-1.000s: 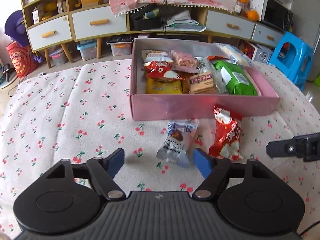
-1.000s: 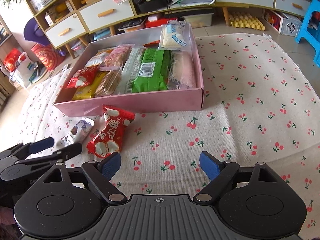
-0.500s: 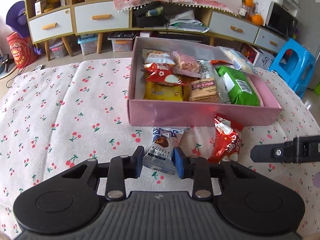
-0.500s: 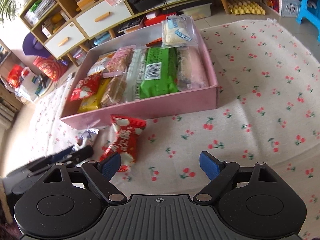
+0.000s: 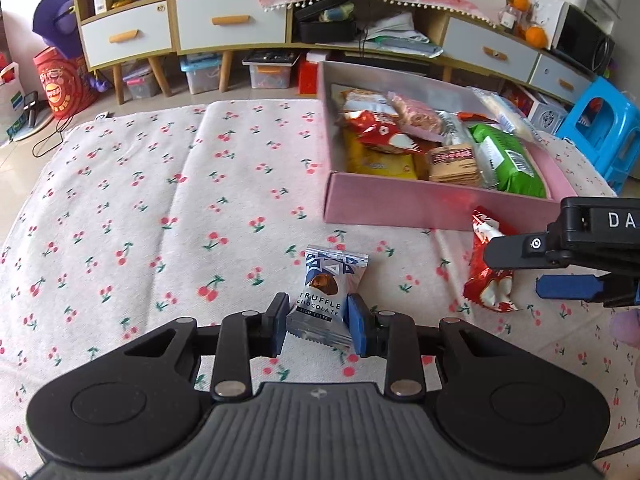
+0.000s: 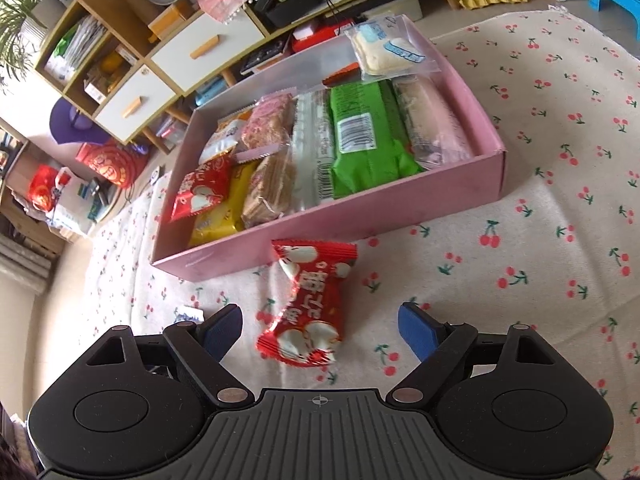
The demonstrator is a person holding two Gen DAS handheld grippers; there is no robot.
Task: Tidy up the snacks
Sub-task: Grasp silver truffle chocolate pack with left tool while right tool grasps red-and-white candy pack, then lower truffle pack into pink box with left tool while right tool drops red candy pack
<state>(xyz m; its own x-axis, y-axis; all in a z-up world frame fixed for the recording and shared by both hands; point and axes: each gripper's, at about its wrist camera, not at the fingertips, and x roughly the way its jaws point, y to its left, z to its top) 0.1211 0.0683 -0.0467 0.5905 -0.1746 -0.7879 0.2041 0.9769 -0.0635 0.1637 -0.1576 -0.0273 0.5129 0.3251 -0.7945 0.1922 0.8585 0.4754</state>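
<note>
My left gripper (image 5: 318, 326) is shut on a blue and silver truffle chocolate packet (image 5: 330, 294), gripped by its near end. A red and white candy packet (image 6: 306, 306) lies on the cherry-print cloth just in front of the pink box (image 6: 360, 210). My right gripper (image 6: 320, 330) straddles that red packet (image 5: 490, 270); its jaws are closing, and the pads stand clear of the wrapper on both sides. The pink box (image 5: 400, 204) holds several snack packs, among them a green one (image 6: 362, 140). In the left wrist view the right gripper's fingers (image 5: 568, 286) come in from the right edge.
A cherry-print cloth (image 5: 160, 208) covers the surface. Behind it stand a low cabinet with white drawers (image 5: 232, 24), storage bins on the floor and a blue plastic stool (image 5: 604, 128). A clear bag of white pastry (image 6: 390, 50) leans on the box's far corner.
My left gripper closed on the truffle chocolate packet and drew it leftward, away from the box. My right gripper moved left over the red packet, which now lies between its jaws.
</note>
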